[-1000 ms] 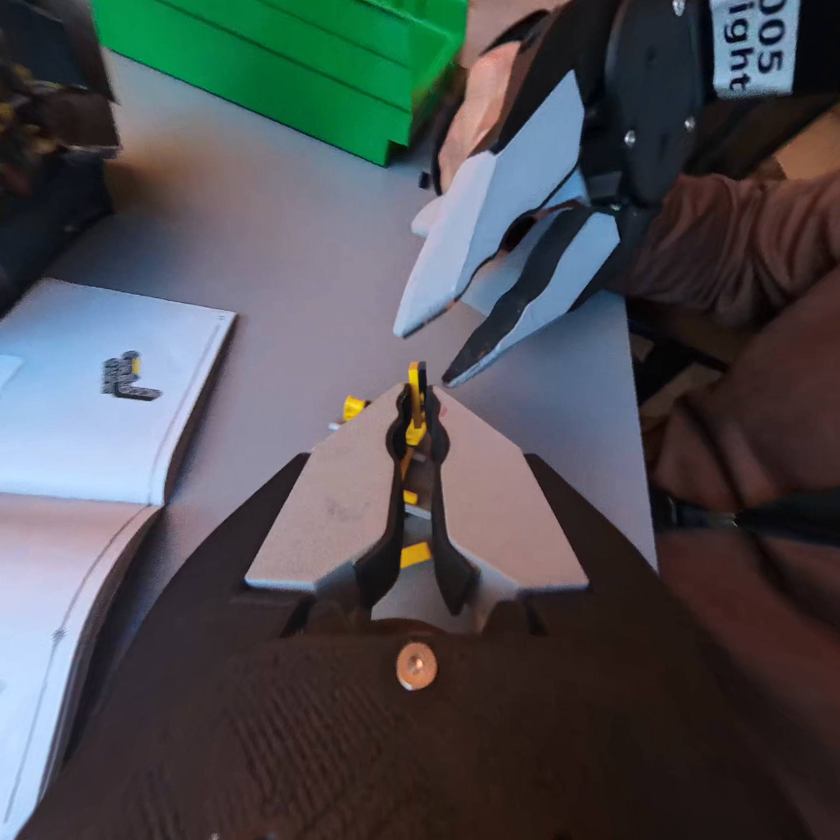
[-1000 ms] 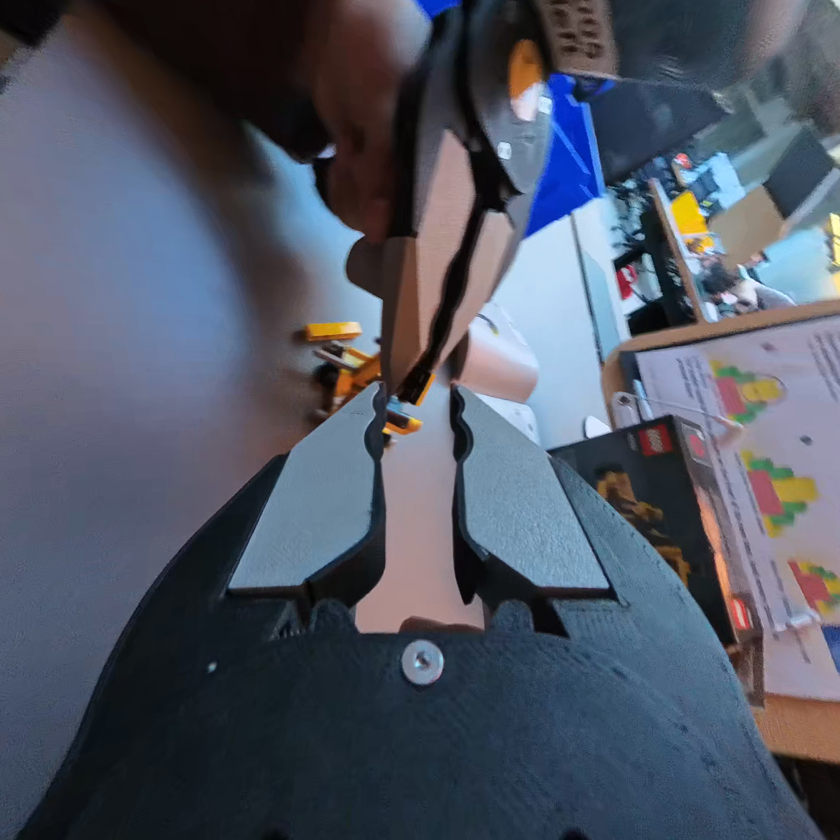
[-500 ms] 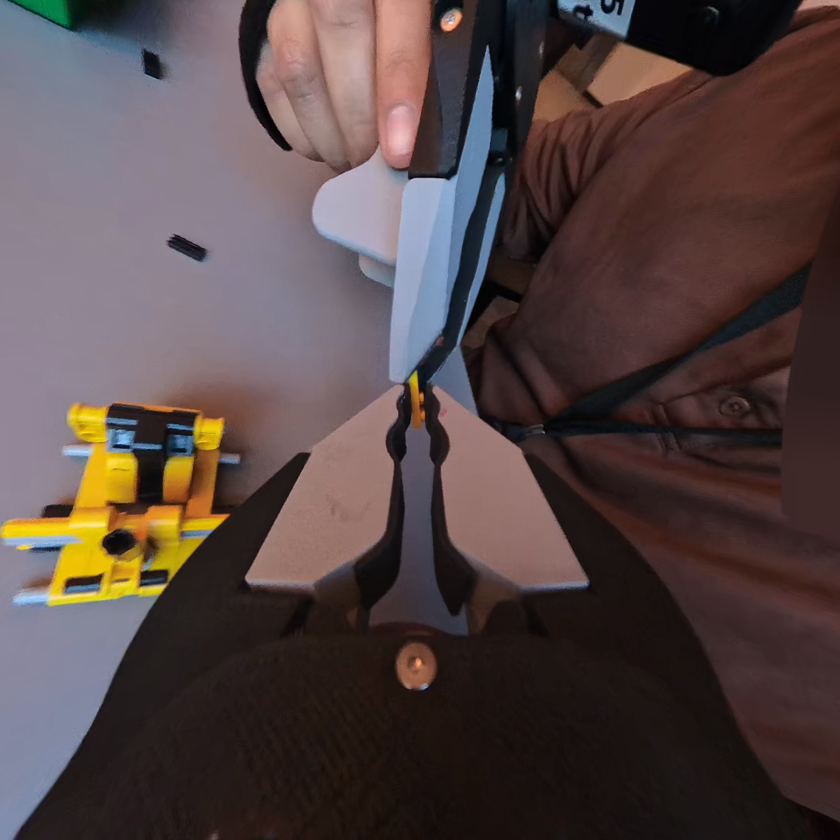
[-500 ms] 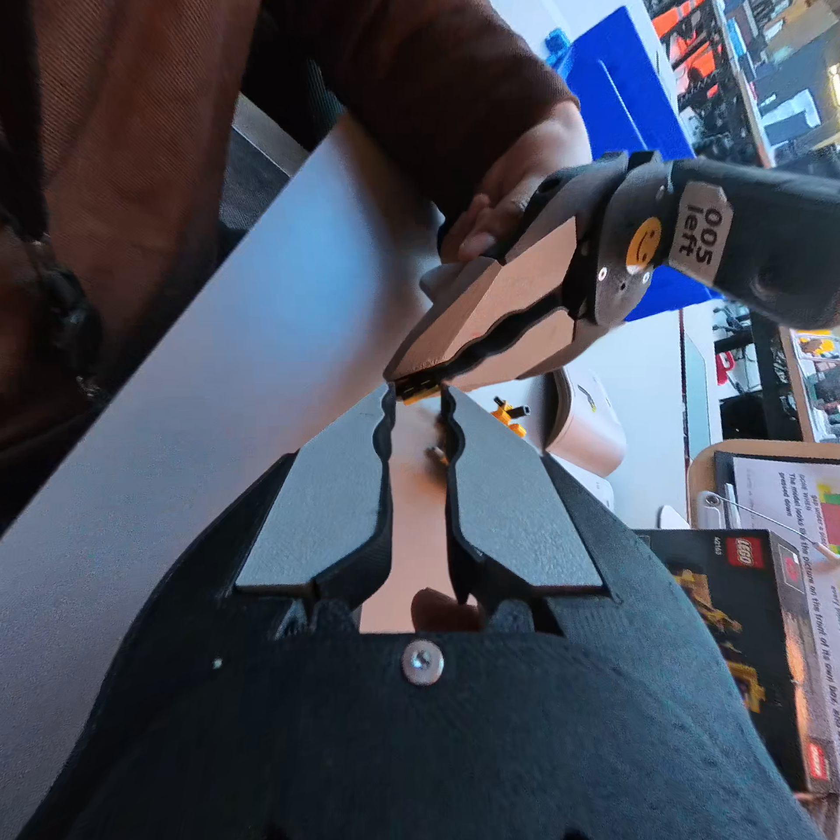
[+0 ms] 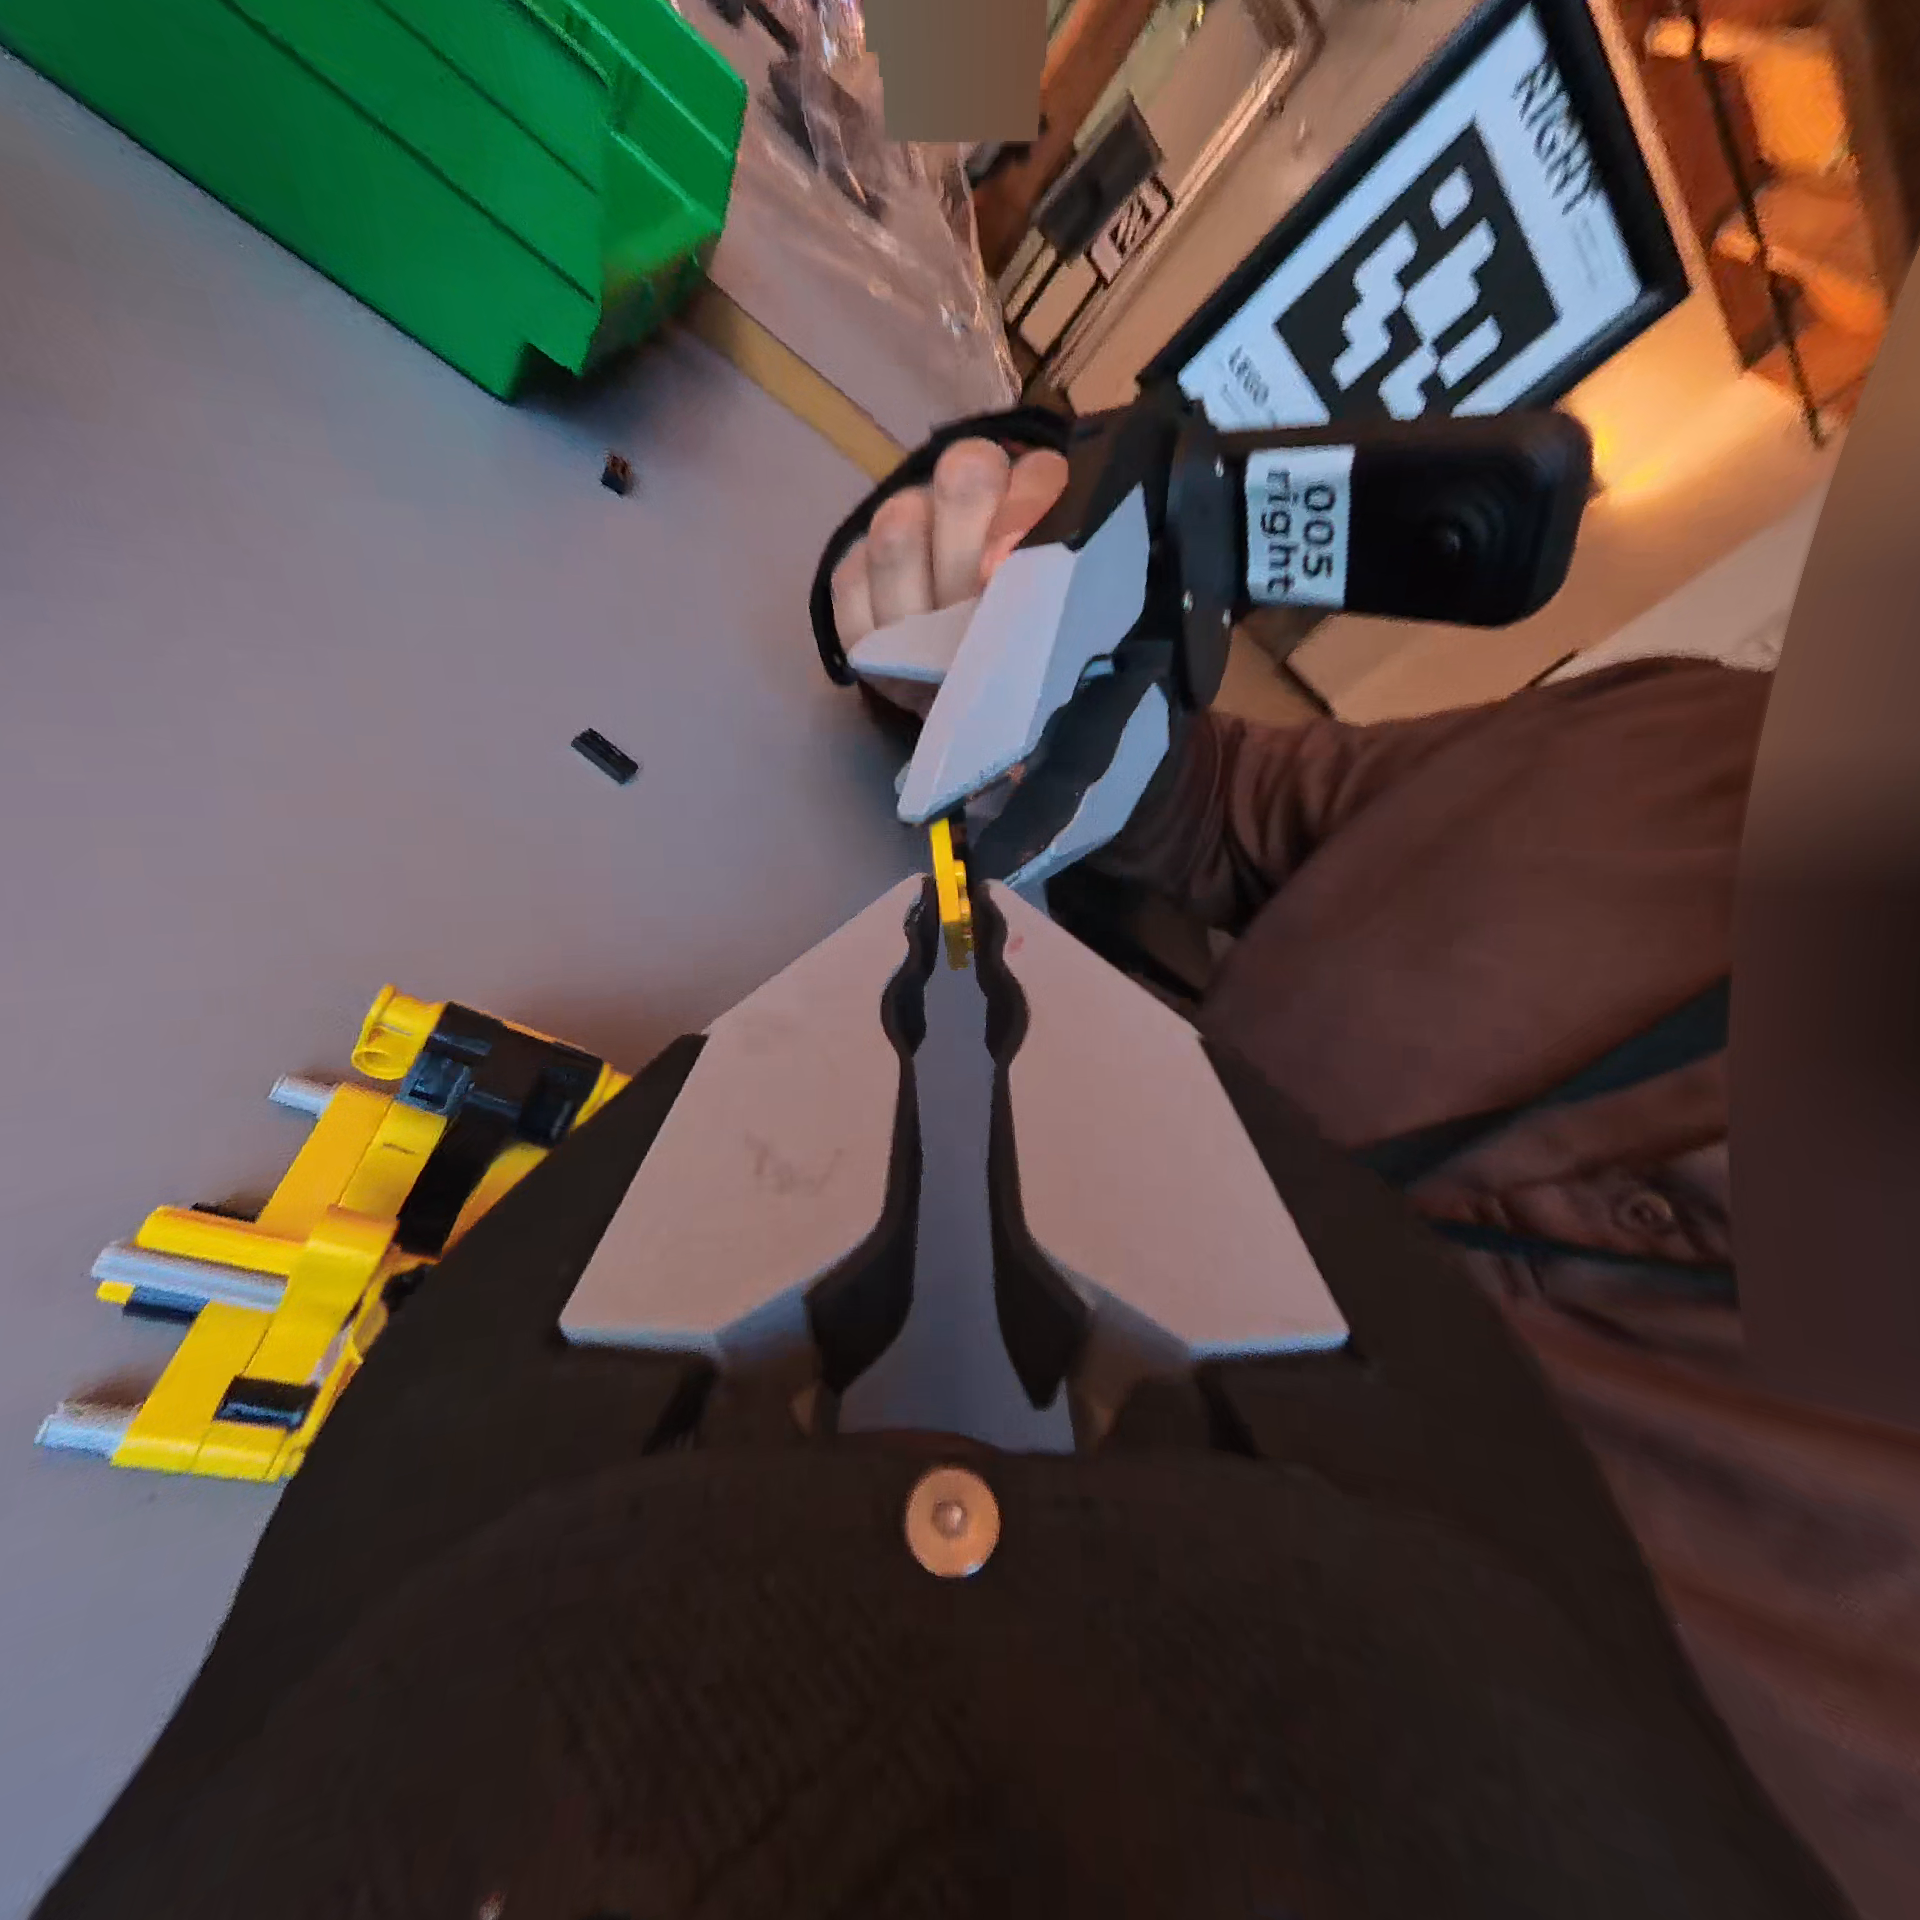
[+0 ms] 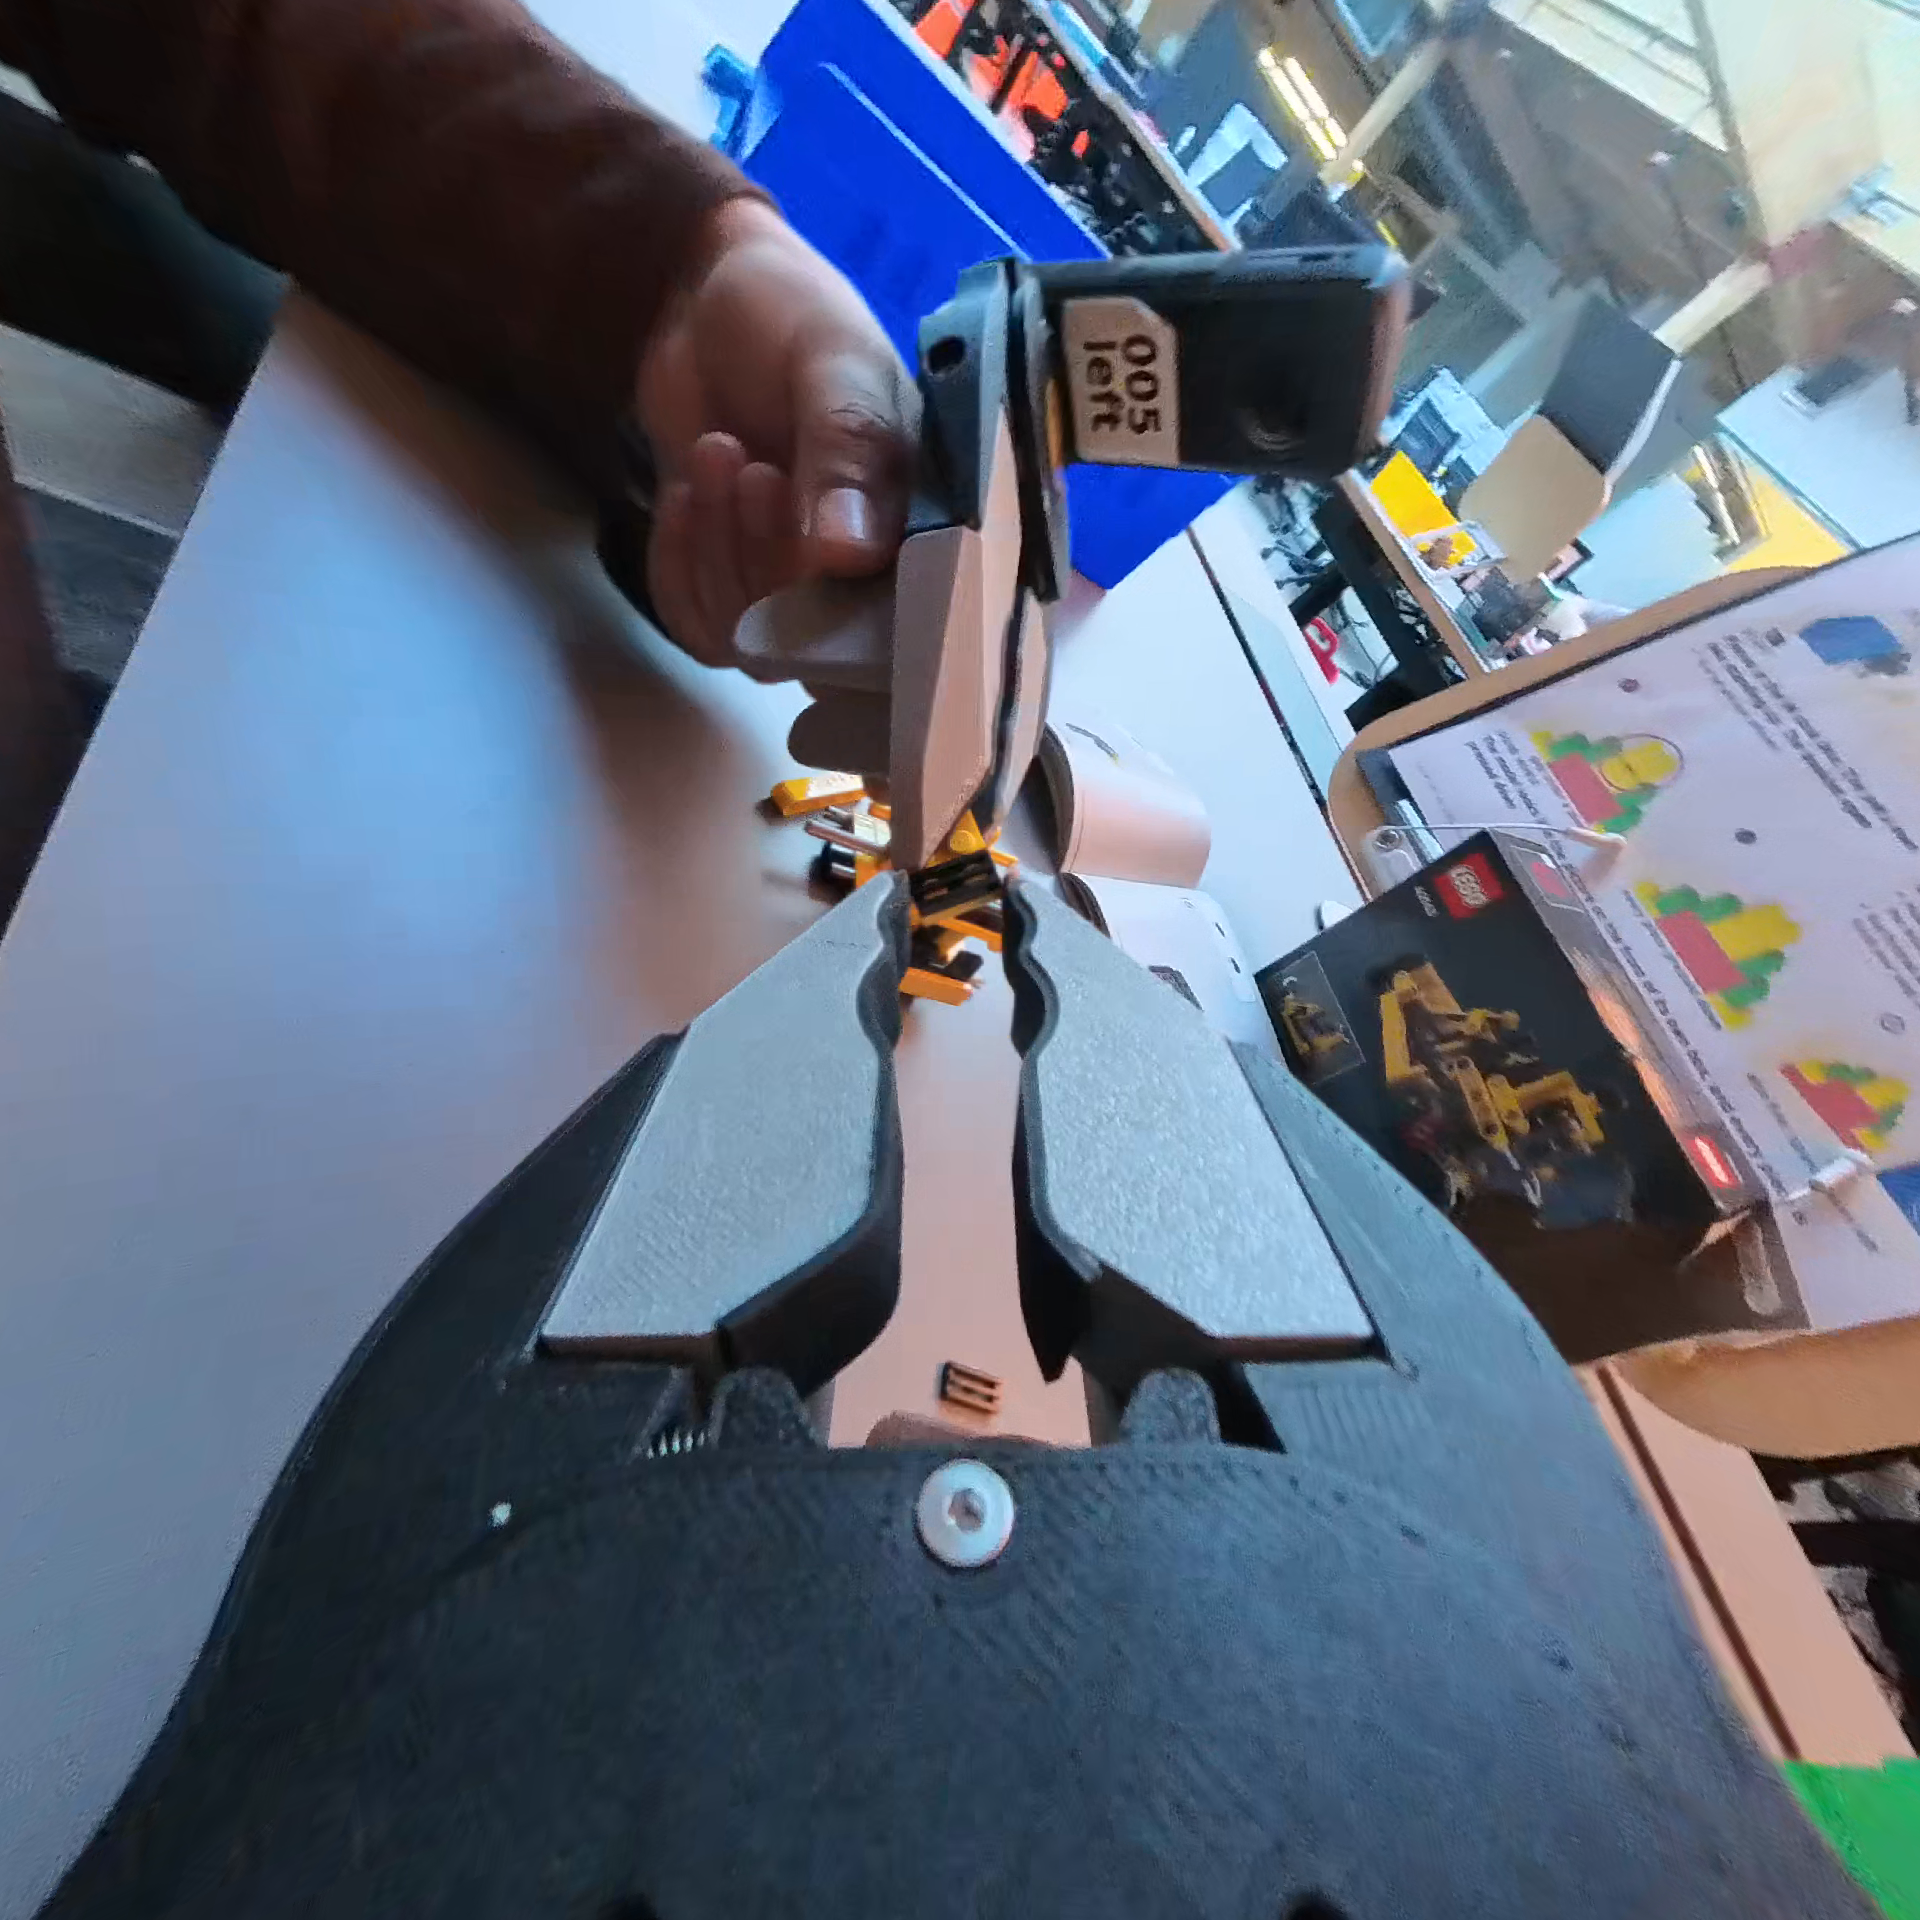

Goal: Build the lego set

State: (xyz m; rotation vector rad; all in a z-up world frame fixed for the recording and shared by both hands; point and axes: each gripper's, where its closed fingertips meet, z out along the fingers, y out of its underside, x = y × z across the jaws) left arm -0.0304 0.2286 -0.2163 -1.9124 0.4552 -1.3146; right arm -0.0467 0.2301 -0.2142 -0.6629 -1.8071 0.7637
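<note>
left gripper [image 5: 952,914] jaws pinching yellow piece [image 5: 950,878] | right gripper [image 6: 948,902] jaws narrowly parted, closing around it | keeping tips aligned

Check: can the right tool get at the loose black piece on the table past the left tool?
Probably yes. The right tool hangs open and holds nothing, and the black piece lies alone on bare table, nothing between them.

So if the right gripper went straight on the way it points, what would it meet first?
Probably the small yellow-and-black piece at its tips, held by the left gripper; whether they already touch is unclear.
</note>
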